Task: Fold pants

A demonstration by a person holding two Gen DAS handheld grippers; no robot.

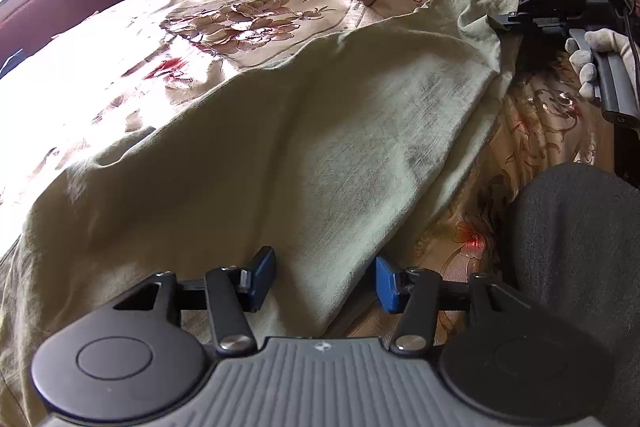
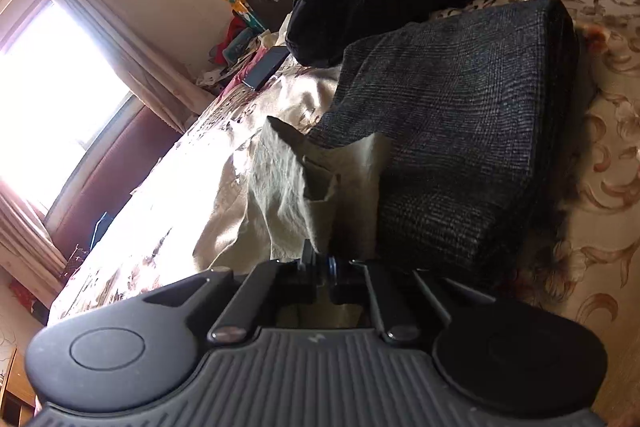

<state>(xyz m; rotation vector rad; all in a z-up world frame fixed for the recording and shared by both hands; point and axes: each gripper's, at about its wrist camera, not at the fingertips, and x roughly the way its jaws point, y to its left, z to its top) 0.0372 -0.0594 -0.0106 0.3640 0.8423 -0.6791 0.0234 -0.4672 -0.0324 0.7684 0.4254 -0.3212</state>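
A: Where are we?
B: Mid-fold. The left gripper (image 1: pixel 326 277) stands half open astride the near edge of the pants (image 1: pixel 280 131) on the bed (image 1: pixel 200 27) — pads not pressing. Farther off, the right gripper (image 2: pixel 322 261), nearly shut, pinches the pants' far end.
A: Next?
B: Likely close the left on its edge — then carry both ends over together.

left tool (image 1: pixel 326 277): jaws apart, angled down | right tool (image 2: pixel 320 259): jaws nearly together; gloved hand (image 1: pixel 592 63) gripping handle
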